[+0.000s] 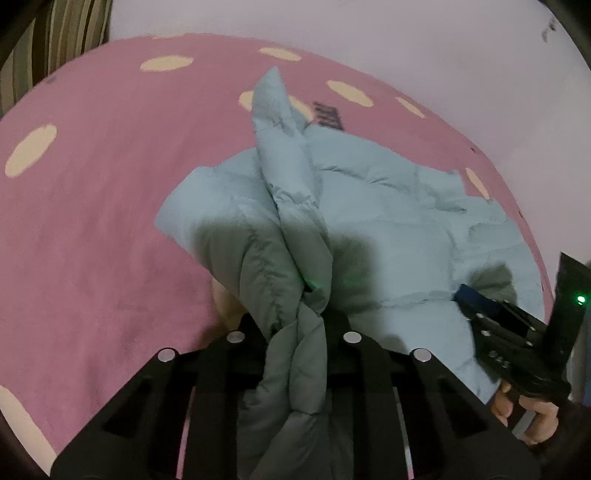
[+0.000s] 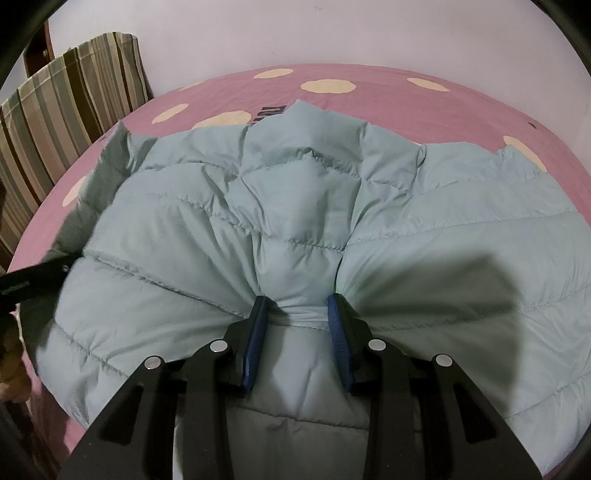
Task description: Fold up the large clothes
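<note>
A pale blue quilted puffer jacket [image 2: 295, 206] lies spread on a pink bedsheet [image 2: 369, 77] with cream spots. My right gripper [image 2: 297, 314] is shut on a bunched fold at the jacket's near edge, and the blue pads [image 2: 255, 332] press in from both sides. In the left wrist view, my left gripper [image 1: 299, 321] is shut on a twisted, lifted strip of the jacket [image 1: 288, 206], which hides its fingertips. That strip rises to a point over the bed. The right gripper [image 1: 476, 306] shows at the lower right of that view, on the jacket's edge.
A striped cushion [image 2: 70, 110] leans at the bed's far left against a white wall [image 2: 332, 29]. Pink sheet [image 1: 92, 221] lies bare left of the jacket. A person's hand [image 1: 532, 417] holds the right gripper's handle.
</note>
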A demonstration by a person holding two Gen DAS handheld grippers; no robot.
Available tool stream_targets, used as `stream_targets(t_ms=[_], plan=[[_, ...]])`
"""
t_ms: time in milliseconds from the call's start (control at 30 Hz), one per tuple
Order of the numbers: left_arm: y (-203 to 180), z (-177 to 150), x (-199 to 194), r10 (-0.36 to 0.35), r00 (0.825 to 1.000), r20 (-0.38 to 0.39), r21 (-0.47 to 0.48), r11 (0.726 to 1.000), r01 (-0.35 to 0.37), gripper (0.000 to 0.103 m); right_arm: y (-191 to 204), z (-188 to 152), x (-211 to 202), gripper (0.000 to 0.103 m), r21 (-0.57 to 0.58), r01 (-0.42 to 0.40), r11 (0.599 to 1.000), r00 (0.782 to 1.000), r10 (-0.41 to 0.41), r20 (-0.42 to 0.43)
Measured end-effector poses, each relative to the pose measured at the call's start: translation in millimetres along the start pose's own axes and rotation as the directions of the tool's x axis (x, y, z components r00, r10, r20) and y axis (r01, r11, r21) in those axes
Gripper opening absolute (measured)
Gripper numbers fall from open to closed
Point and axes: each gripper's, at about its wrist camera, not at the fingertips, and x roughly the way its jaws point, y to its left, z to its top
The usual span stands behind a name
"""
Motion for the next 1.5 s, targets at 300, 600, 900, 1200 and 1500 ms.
stream_targets(t_ms=[300,600,900,1200,1500], plan=[[-32.7,2.9,-27.5,0.041,0.998,0.057,0.052,0.998,-0.044,0.015,-0.2,-1.3,-0.6,0.035,-0.003,0.002,1.000,1.000,-0.002,0.008],[-81.7,7.1,-57.2,0.081,0.991,0.107,0.082,0.993,-0.090,0.014,-5.2,-2.7,-24.2,0.037,-0.014,0.003,1.000,1.000,-0.003,0.029],[-166.2,17.6,-61.5,0.082,0.988,0.127,0.189,0.976,-0.105,0.012,-70.5,-2.7,-87.4,0.054,0.044,0.091,0.995,0.984,-0.096,0.150],[-285.6,10.4,-1.0,0.081,0.995,0.062,0.359,0.928,-0.098,0.011,-175.7,-34.2,-119.2,0.054,0.219,0.148,0.964,0.971,-0.183,0.151],[-360.8,-28.1,70.7,0.101,0.995,0.006,0.436,0.895,-0.094,0.011,-254.2,-68.3,-124.6,0.054,0.361,0.179,0.915,0.968,-0.229,0.101]])
